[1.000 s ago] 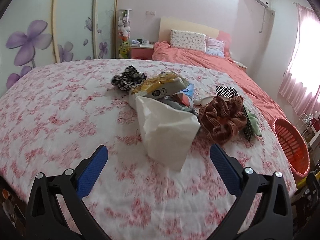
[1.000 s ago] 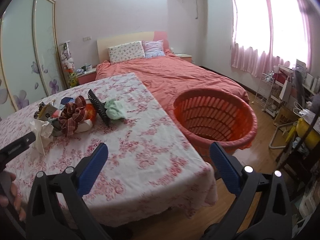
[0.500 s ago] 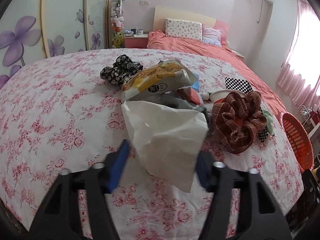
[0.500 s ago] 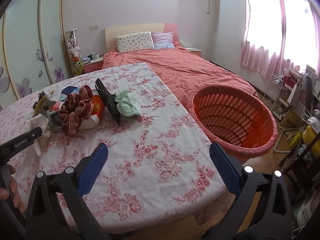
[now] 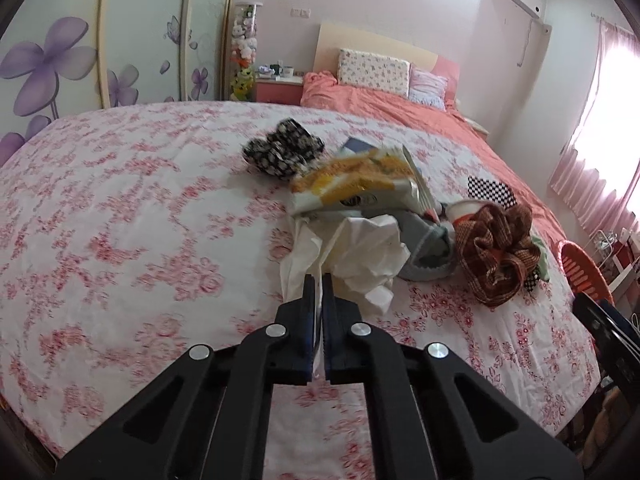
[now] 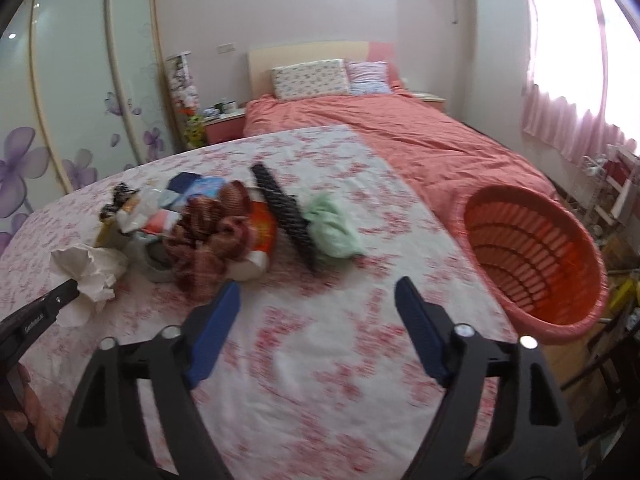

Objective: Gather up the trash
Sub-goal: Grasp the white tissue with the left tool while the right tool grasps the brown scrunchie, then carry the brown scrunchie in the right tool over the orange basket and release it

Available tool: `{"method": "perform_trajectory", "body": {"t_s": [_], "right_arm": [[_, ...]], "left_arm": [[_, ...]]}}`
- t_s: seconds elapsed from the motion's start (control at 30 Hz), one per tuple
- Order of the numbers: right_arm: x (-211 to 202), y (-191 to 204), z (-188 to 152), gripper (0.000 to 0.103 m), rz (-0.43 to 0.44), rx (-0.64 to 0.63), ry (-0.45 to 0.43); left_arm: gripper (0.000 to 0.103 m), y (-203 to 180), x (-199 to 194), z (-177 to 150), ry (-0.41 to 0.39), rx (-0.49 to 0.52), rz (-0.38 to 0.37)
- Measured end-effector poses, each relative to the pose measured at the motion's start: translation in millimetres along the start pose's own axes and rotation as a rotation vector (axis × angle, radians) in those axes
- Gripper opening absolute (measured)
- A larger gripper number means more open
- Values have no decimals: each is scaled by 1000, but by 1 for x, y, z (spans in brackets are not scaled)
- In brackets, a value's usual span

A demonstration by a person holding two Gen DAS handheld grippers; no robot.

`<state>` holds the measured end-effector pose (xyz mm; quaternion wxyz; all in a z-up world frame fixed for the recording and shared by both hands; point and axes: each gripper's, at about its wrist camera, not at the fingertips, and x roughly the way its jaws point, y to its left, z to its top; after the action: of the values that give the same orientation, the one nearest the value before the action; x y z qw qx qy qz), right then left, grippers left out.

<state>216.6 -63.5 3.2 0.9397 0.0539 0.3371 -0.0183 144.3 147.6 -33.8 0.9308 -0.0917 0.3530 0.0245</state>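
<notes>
My left gripper [image 5: 319, 280] is shut on the near edge of a crumpled white paper bag [image 5: 360, 252] lying on the floral table cloth; it also shows in the right wrist view [image 6: 90, 272]. Behind it lies a yellow snack bag [image 5: 356, 188] in a pile of items. My right gripper [image 6: 318, 296] is open and empty above the cloth, in front of the pile. An orange basket [image 6: 536, 256] stands to the right of the table.
A brown plaid scrunchie [image 5: 496, 252], a black floral scrunchie [image 5: 280, 152], a black checkered cloth [image 6: 284, 208], a green cloth [image 6: 332, 228] and a grey cup [image 6: 154, 256] lie in the pile. A bed [image 6: 420, 136] stands behind.
My left gripper moved forward and closed on the white paper bag, which crumpled. My right gripper moved in over the table toward the pile.
</notes>
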Motion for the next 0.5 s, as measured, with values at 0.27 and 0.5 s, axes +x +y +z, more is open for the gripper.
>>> {"method": "perform_trajectory", "body": {"t_s": [0.27, 0.5], "right_arm": [[39, 29, 23, 45, 103, 34, 59], [64, 43, 28, 21, 92, 12, 96]], "left_arm": [[1, 28, -16, 7, -40, -61, -3], [1, 42, -28, 13, -72, -95, -10]]}}
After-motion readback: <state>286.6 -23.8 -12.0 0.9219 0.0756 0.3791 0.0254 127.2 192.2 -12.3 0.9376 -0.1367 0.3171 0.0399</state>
